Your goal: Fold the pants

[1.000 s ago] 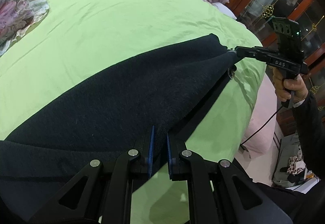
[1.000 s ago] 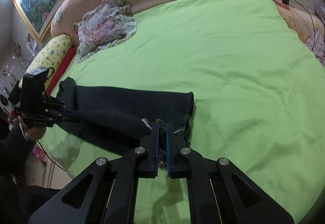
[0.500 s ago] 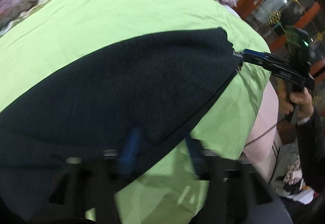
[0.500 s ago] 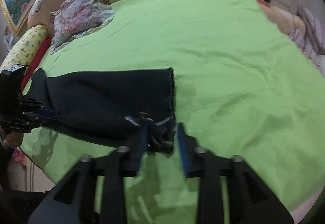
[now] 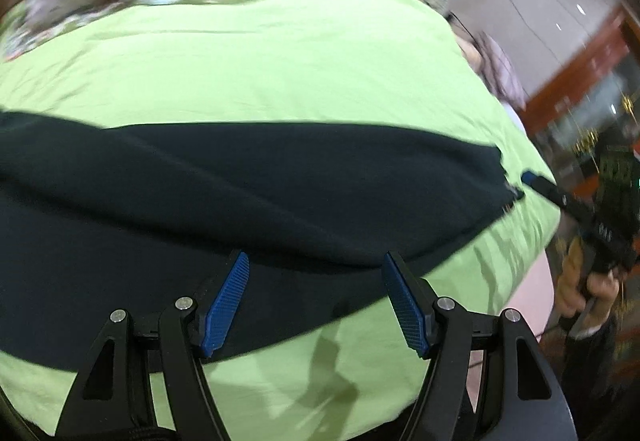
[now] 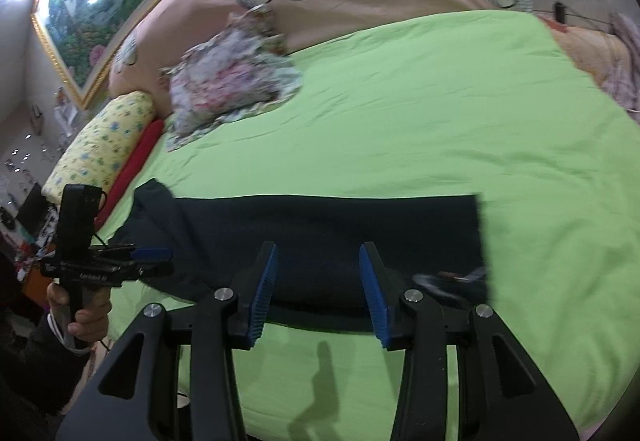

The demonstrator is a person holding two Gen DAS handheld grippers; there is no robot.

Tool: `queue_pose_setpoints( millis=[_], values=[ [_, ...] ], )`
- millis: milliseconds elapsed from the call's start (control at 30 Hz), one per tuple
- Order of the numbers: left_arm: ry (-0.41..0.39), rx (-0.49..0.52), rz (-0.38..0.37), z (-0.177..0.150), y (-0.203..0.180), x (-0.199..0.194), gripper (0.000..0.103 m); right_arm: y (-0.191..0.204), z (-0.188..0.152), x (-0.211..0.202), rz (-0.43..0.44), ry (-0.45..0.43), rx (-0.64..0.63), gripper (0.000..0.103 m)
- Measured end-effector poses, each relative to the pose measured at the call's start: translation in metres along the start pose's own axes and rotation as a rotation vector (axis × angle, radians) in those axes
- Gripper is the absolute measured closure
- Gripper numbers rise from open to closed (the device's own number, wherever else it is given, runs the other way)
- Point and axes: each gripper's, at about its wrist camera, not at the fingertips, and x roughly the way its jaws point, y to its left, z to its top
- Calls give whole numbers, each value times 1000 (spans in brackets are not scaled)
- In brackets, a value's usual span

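Dark pants (image 6: 320, 237) lie flat, doubled lengthwise on bed.

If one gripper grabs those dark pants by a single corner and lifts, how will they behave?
The dark pants would probably droop and unfold: they lie limp with soft folds on the green sheet. The cloth looks thick and knit-like, so likely somewhat heavy but not slippery for the ribbed pads. A push would likely bunch them rather than slide them.
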Motion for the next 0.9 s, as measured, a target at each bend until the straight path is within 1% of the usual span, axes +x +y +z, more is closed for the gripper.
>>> queue_pose_setpoints(
  millis=[133,300,467,600,733,800,900],
  values=[
    [-50,-83,43,2,37,-23,33,27,4,26,71,31,-10,59],
    [-113,-202,108,8,99,-61,33,57,8,55,132,69,-42,59],
    [-158,-288,178,18,155,-92,32,81,9,83,184,119,-61,59],
    [-166,-333,210,26,190,-102,32,100,11,106,217,164,-78,58],
    [-165,-350,236,40,219,-108,29,113,15,126,253,197,-87,53],
    [-164,-355,267,51,232,-110,29,120,18,136,265,217,-97,53],
    [-156,-358,272,70,250,-112,27,133,23,155,283,256,-122,52]
  ],
)
